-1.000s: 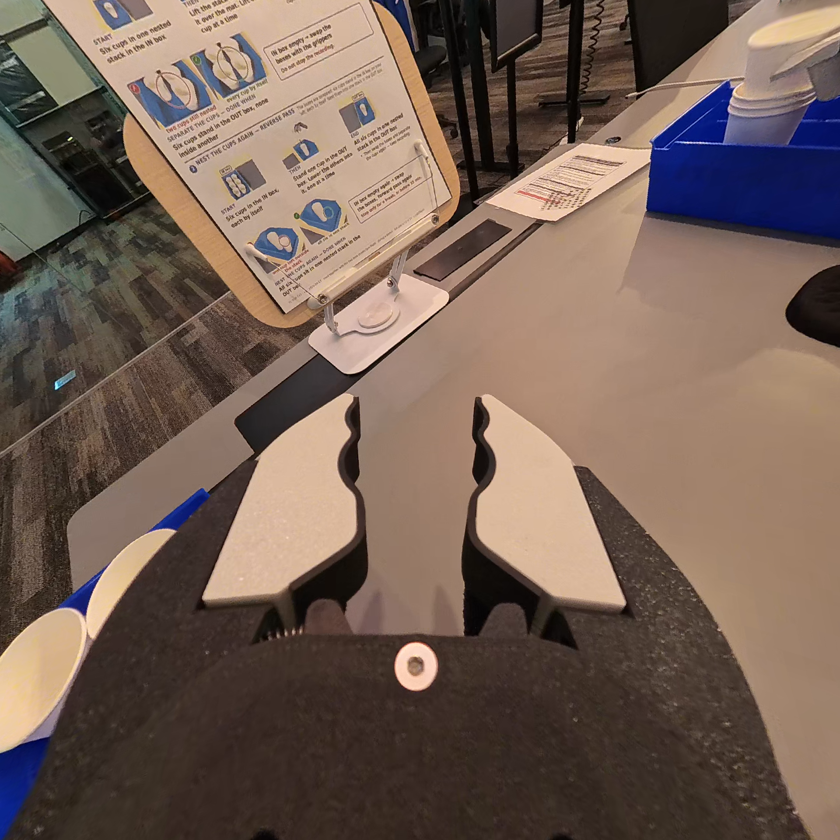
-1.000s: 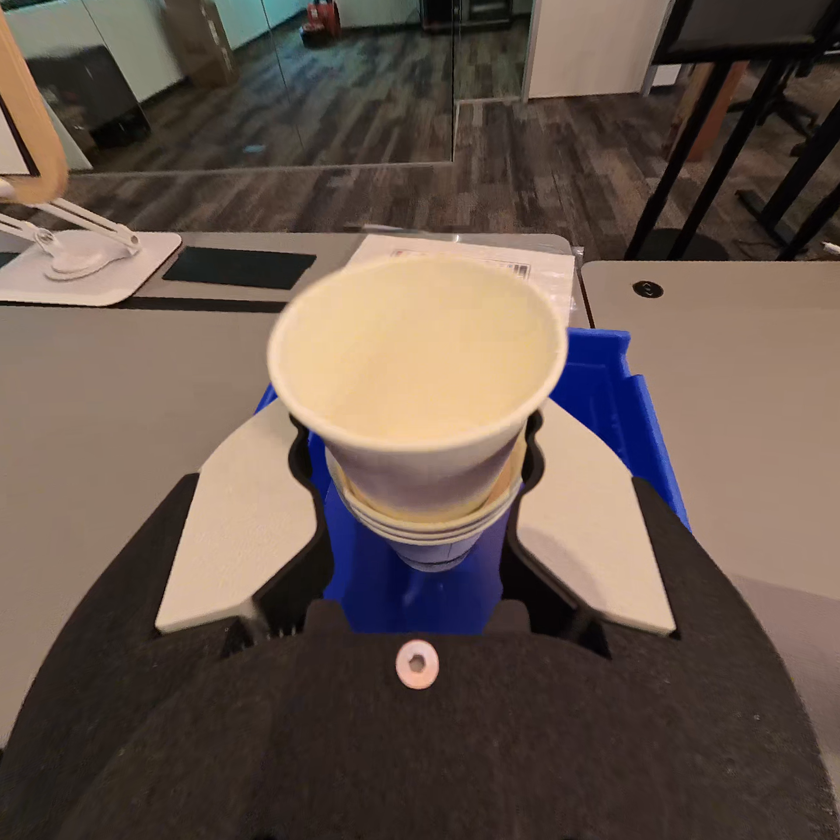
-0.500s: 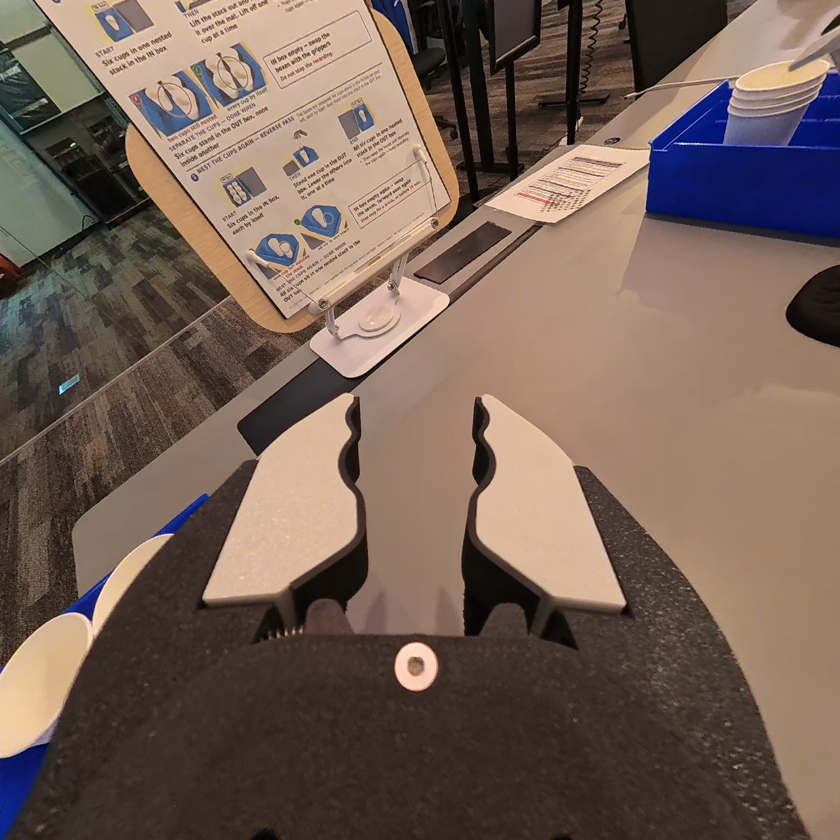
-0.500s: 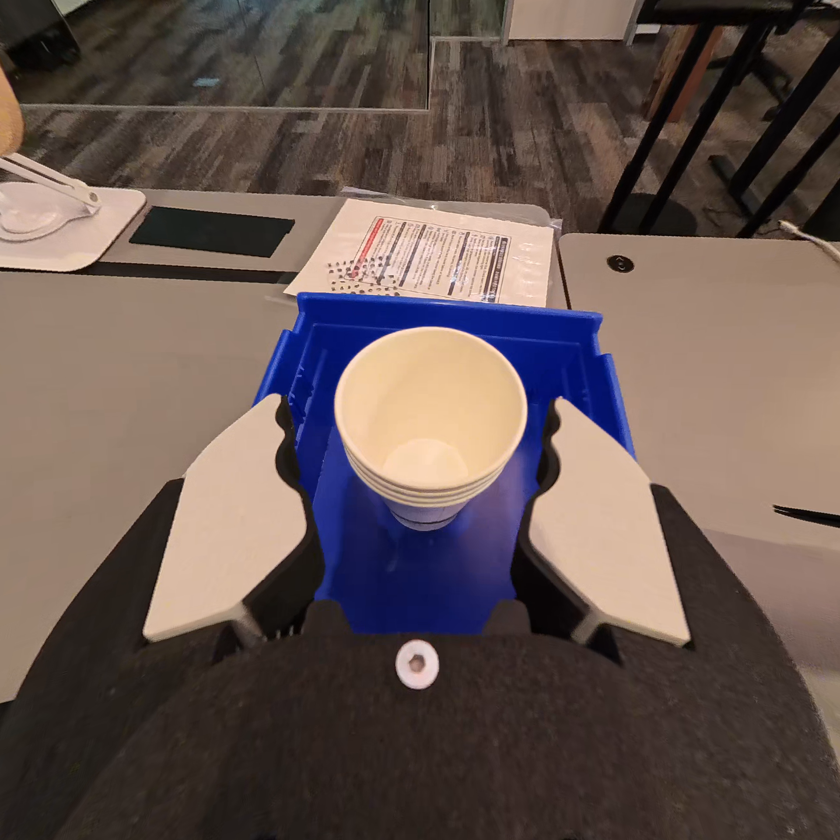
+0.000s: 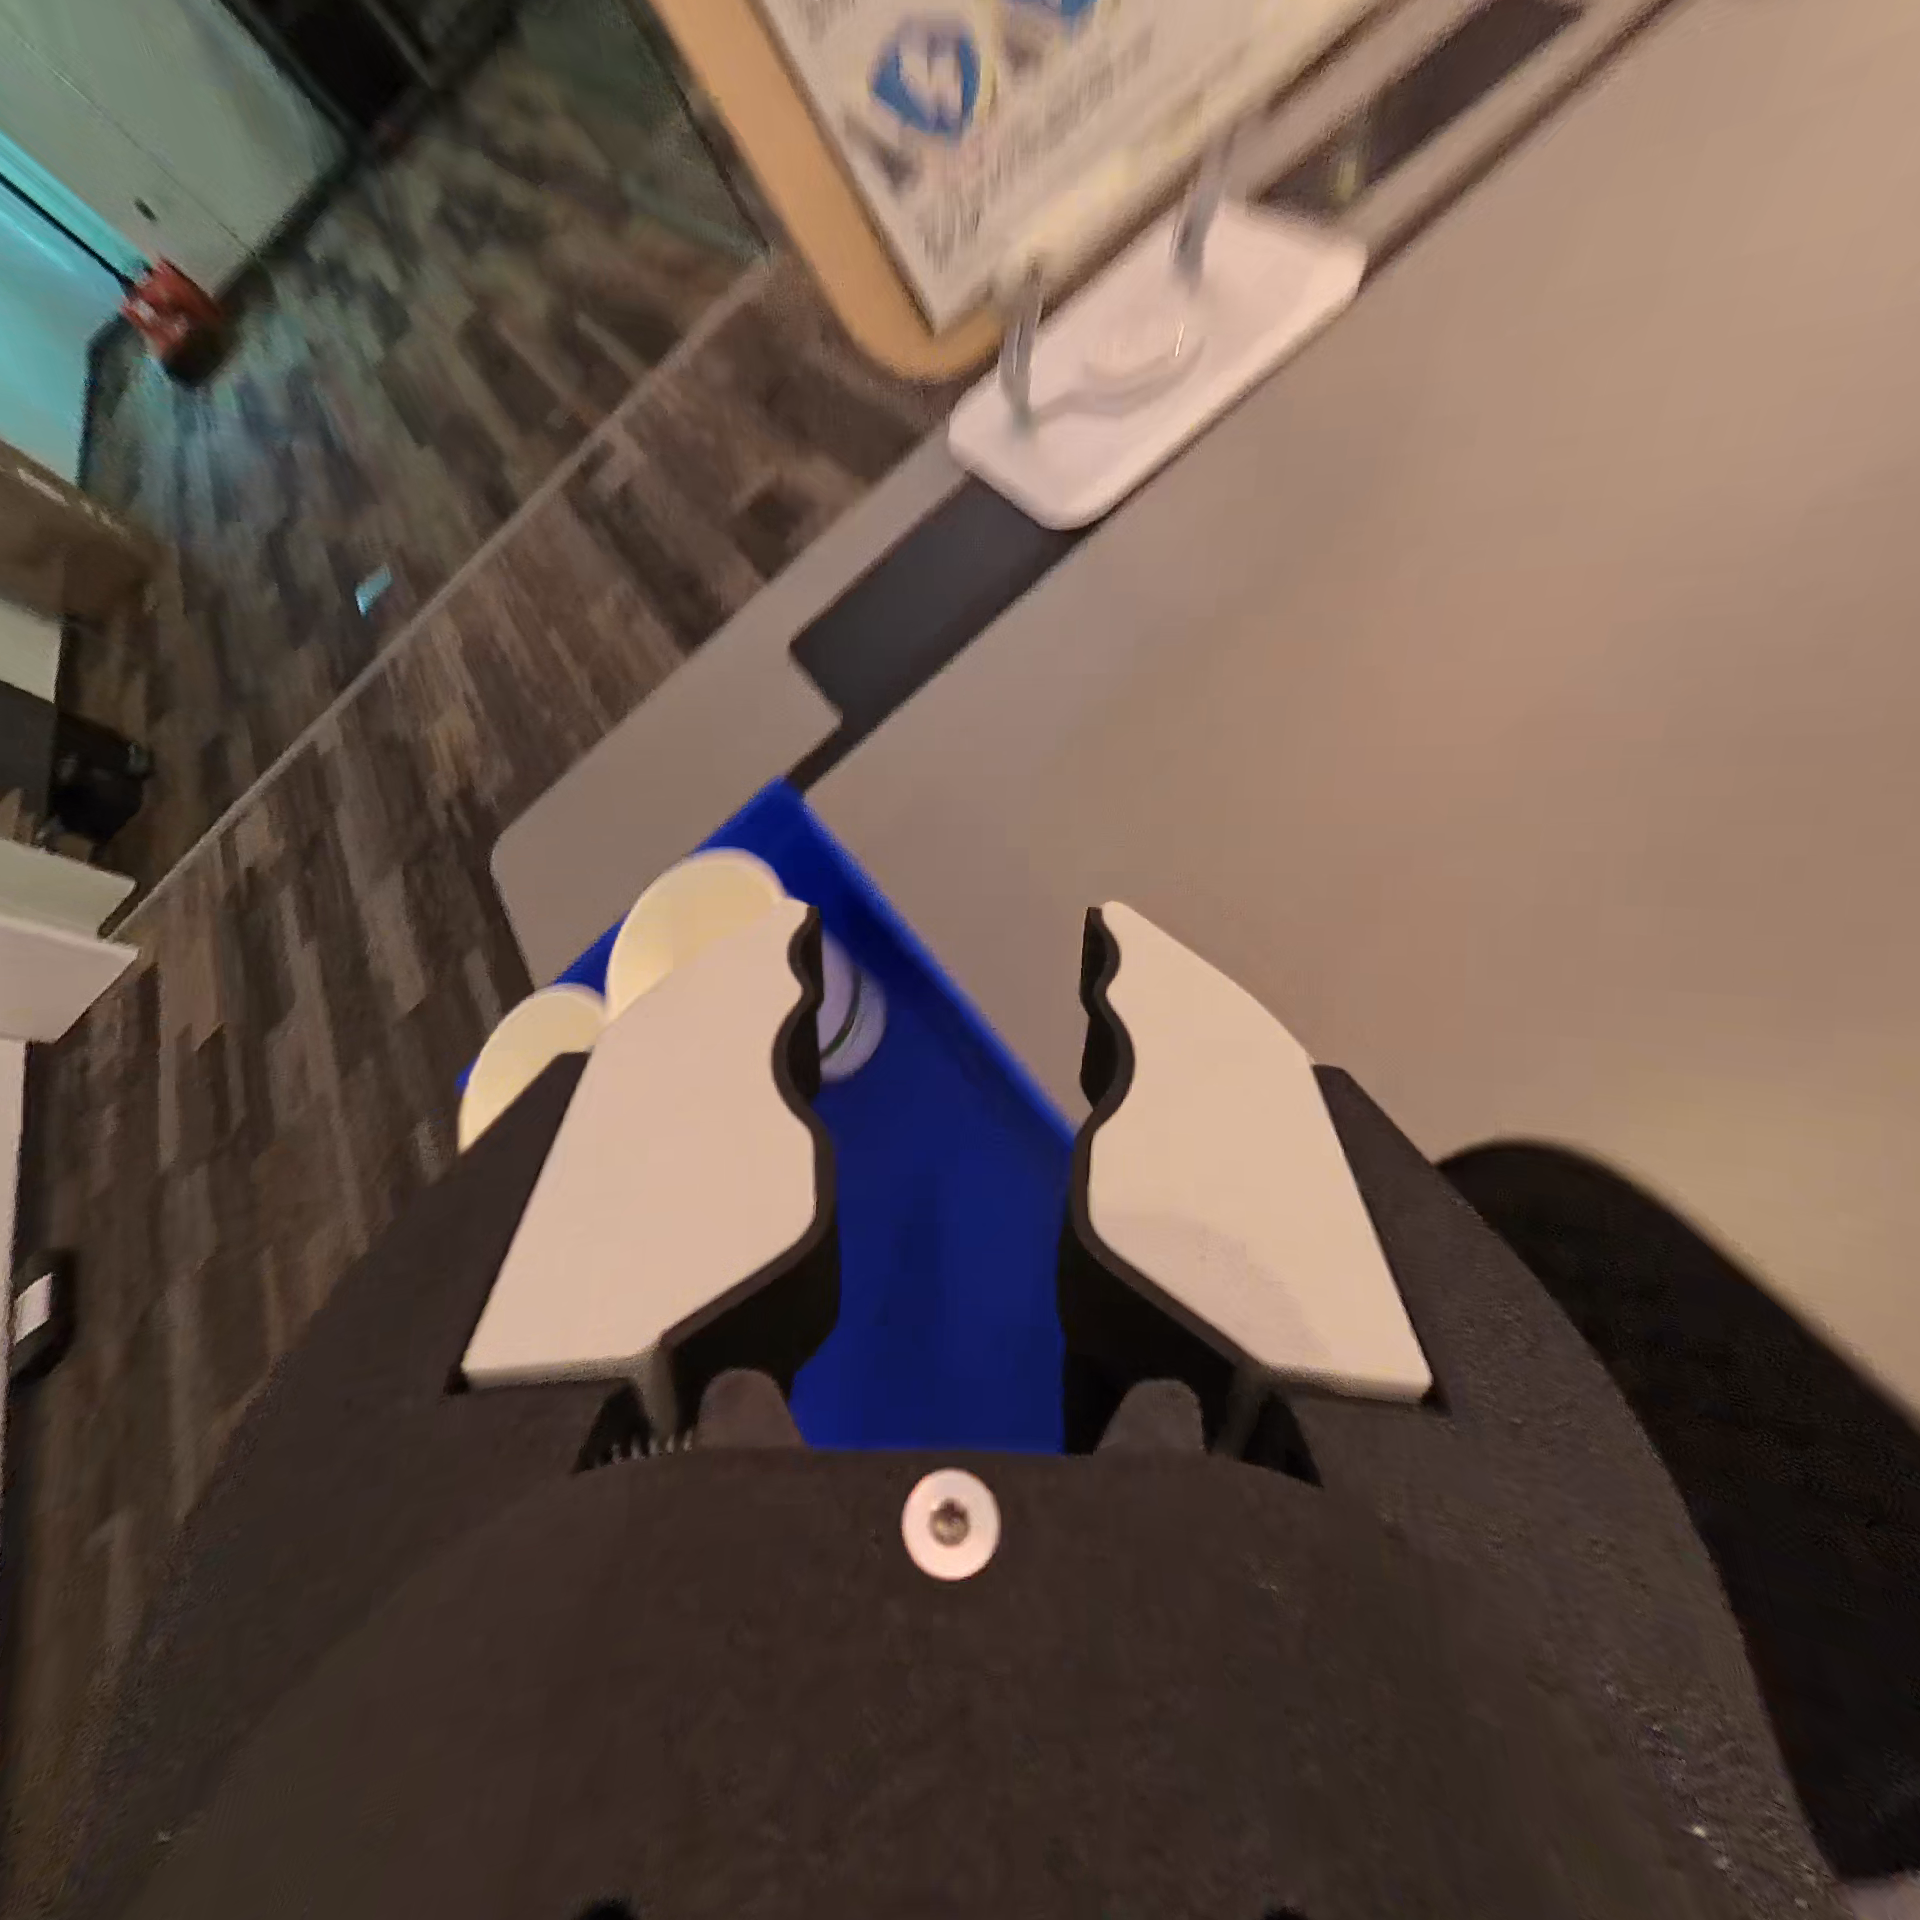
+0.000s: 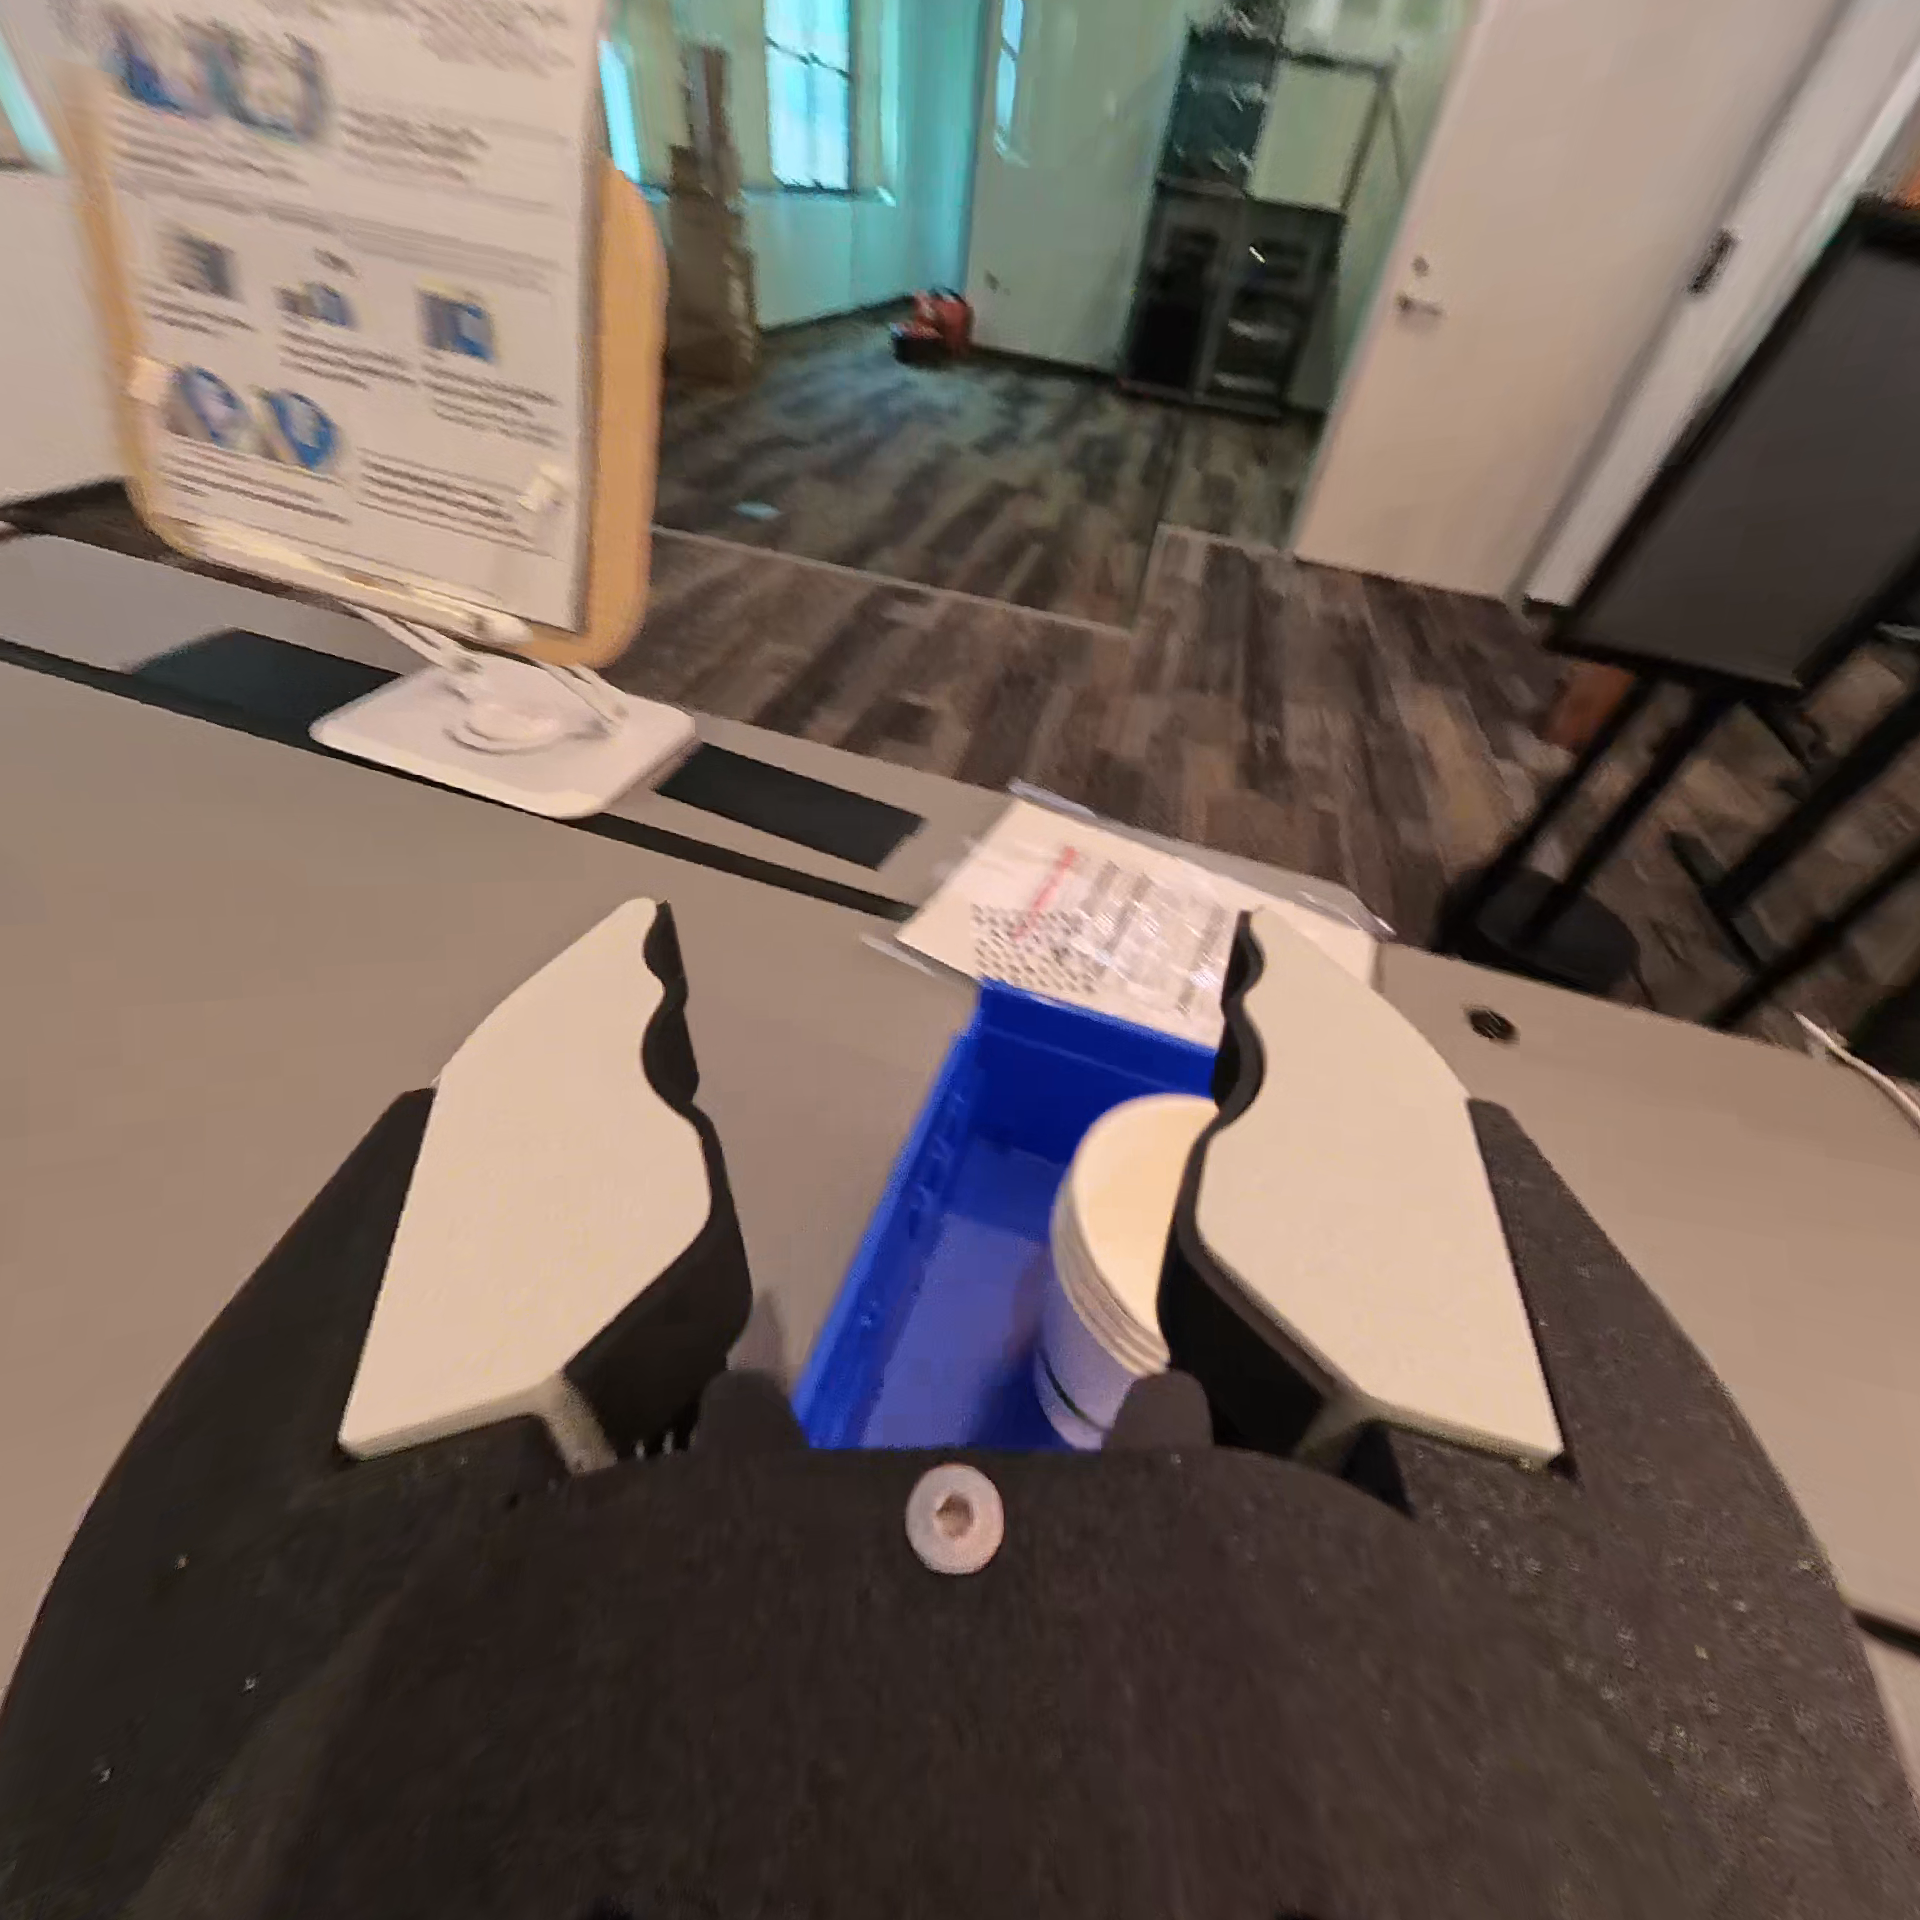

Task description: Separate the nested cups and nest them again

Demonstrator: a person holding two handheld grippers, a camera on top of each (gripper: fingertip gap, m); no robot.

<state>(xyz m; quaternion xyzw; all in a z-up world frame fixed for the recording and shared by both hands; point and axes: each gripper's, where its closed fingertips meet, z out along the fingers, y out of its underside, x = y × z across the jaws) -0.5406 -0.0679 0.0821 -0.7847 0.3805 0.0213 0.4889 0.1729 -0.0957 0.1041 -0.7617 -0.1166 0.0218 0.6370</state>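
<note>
Over the blue bin, my right gripper has let go the nested cup stack, jaws wide; my left gripper, spread empty, has swung over its blue bin.

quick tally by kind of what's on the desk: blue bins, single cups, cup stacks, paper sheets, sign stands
blue bins: 2
single cups: 2
cup stacks: 1
paper sheets: 1
sign stands: 1
total: 7
</note>
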